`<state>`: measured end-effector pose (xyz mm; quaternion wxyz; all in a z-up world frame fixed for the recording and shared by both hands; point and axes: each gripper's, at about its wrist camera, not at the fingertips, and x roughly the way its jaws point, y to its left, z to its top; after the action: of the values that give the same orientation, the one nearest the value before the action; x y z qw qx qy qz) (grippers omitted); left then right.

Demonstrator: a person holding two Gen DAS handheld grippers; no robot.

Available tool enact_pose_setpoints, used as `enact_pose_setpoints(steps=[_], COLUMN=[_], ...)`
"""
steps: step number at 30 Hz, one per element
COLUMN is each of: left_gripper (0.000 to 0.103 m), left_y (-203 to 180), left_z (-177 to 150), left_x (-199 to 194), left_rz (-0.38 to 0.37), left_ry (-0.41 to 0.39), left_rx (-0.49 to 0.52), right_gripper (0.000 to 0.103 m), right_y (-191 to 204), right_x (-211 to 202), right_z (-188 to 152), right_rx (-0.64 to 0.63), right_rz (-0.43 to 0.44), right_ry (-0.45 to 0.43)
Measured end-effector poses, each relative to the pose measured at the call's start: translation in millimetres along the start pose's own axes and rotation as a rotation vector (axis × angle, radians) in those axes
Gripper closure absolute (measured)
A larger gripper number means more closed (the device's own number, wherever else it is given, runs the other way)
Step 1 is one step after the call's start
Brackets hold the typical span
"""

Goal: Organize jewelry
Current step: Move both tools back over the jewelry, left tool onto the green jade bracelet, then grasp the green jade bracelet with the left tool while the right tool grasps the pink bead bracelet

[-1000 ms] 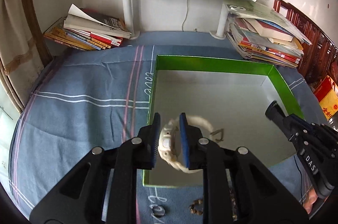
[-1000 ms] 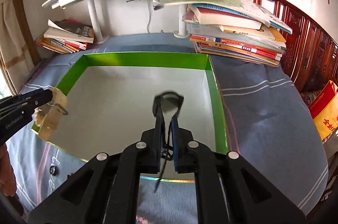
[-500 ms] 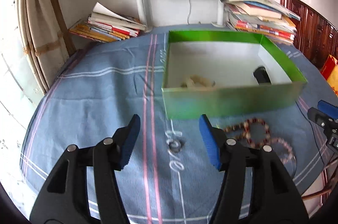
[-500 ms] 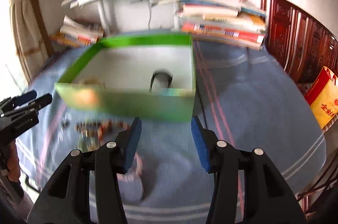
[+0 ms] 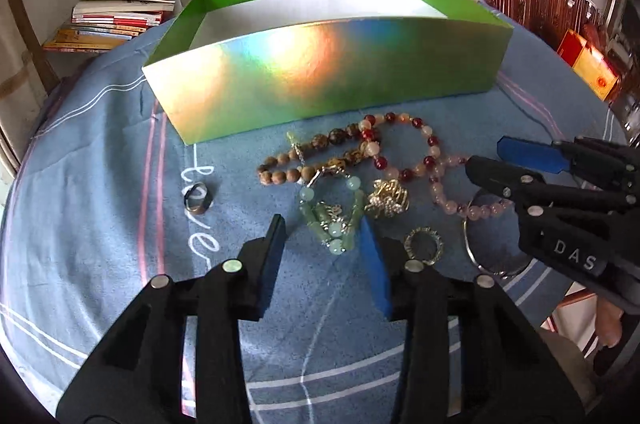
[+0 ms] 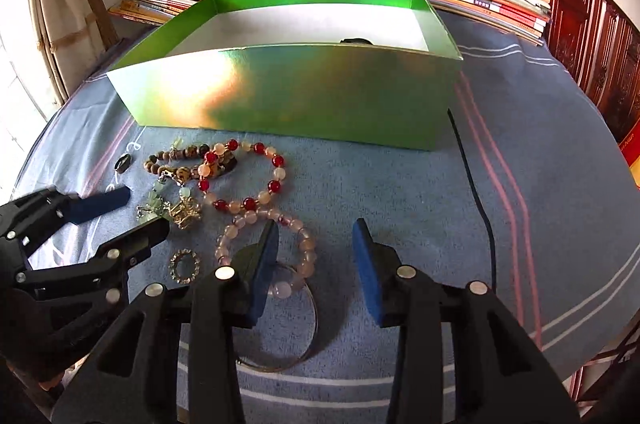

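My left tongs (image 5: 322,238) part-open and just narrowing over the green bead bracelet (image 5: 332,220), gripping nothing, my right tongs (image 6: 314,248) likewise narrowing, empty, above the pink bead bracelet (image 6: 304,244), jewelry on the table (image 5: 100,184) beside the green box (image 5: 320,72).

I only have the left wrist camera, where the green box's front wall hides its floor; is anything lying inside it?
Observer: Yes, the right wrist view shows one dark thing just behind the front wall of the green box; only its top shows.
Operator: Thank you. The thin metal bangle is half hidden for me; does anything overlap it?
Observer: The pink bead bracelet does: its near end lies over the far side of the thin metal bangle.
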<state>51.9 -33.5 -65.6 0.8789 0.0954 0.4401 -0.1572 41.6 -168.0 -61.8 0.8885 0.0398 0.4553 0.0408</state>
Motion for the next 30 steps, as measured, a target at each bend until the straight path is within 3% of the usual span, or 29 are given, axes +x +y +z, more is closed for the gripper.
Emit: enact_pose_setpoints(steps=[4, 11, 19, 23, 30], left_gripper=[0.087, 0.088, 0.087, 0.073, 0.073], left_y=[3, 26, 34, 39, 48], left_z=[-2, -6, -9, -12, -12], left_x=[1, -7, -28, -29, -22], left_rz=[0.006, 0.067, 0.067, 0.071, 0.083], left_ry=[0.004, 0.001, -0.037, -0.031, -0.008], left_rx=[-0.021, -0.087, -0.081, -0.093, -0.131], right_gripper=[0.092, 0.095, 0.095, 0.076, 0.074], right_y=[2, -17, -53, -56, -49], right_x=[-1, -10, -27, -22, -9], right_z=[-2, 1, 6, 4, 0], right_rx=[-0.020, 0.030, 0.126, 0.139, 0.118], right_rz=[-0.006, -0.064, -0.146, -0.152, -0.149], right_ry=[-0.001, -0.036, -0.092, -0.075, -0.036])
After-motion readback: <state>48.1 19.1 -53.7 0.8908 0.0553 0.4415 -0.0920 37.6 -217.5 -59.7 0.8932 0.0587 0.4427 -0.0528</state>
